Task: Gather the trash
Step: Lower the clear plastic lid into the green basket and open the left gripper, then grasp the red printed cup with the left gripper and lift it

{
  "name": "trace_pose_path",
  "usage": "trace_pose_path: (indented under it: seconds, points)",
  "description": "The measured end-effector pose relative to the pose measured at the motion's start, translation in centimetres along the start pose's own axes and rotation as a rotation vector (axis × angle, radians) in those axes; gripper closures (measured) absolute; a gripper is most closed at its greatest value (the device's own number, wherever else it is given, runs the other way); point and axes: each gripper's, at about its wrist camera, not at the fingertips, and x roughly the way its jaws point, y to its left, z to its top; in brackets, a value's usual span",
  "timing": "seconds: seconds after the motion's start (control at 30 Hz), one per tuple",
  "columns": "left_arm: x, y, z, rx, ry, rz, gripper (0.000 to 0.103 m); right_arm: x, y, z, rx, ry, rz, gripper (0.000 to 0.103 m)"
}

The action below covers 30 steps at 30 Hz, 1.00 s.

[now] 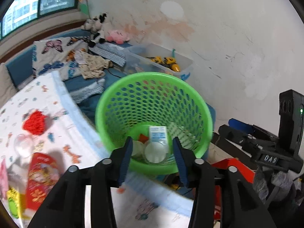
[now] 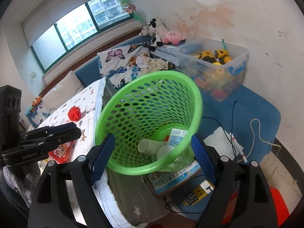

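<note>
Nearby, 2 hand-held grippers, left (image 1: 153,147) and right (image 2: 153,148), both spread, face a tilted green basket (image 2: 121,167) holding cups (image 2: 150,146) and a carton (image 2: 176,137).

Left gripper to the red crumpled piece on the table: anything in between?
Nothing visible. The red crumpled piece lies in the open on the printed tablecloth, left of the left gripper, which is open and faces the green basket.

- One green mesh basket (image 2: 148,117), between the right jaws.
- Two clear plastic cups (image 2: 150,146) inside it.
- One white-and-blue carton (image 2: 176,136) inside it.
- One red crumpled ball (image 2: 74,113), left of the jaws.
- One clear toy bin (image 2: 218,70), beyond them.
</note>
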Motion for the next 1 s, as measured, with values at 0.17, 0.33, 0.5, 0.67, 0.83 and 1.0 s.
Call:
trace_pose_path:
  seconds: [0.17, 0.33, 0.5, 0.67, 0.83, 1.0]
  points:
    - [-2.3, 2.5, -0.8, -0.036, -0.018, 0.052, 0.05, 0.2, 1.9, -0.1, -0.03, 0.005, 0.027, 0.019]
    - [-3.6, 5.6, -0.9, -0.066, -0.011, 0.133, 0.038, 0.6, 3.7, 0.1, -0.054, 0.011, 0.059, 0.019]
    - [-3.3, 9.7, -0.9, -0.126, 0.054, 0.19, 0.03, 1.2, 5.1, 0.1, -0.083, 0.025, 0.082, 0.018]
    - [-1.9, 13.2, -1.3, -0.203, 0.137, 0.211, 0.029, 2.3, 6.5, 0.0, -0.111, 0.047, 0.103, 0.017]
    - [-0.4, 14.8, -2.2, -0.22, 0.212, 0.221, 0.025, 3.4, 7.4, -0.1, -0.125, 0.066, 0.121, 0.017]
    - [1.4, 15.7, -2.9, -0.226, 0.276, 0.233, 0.024, 4.3, 8.1, -0.3, -0.134, 0.082, 0.129, 0.017]
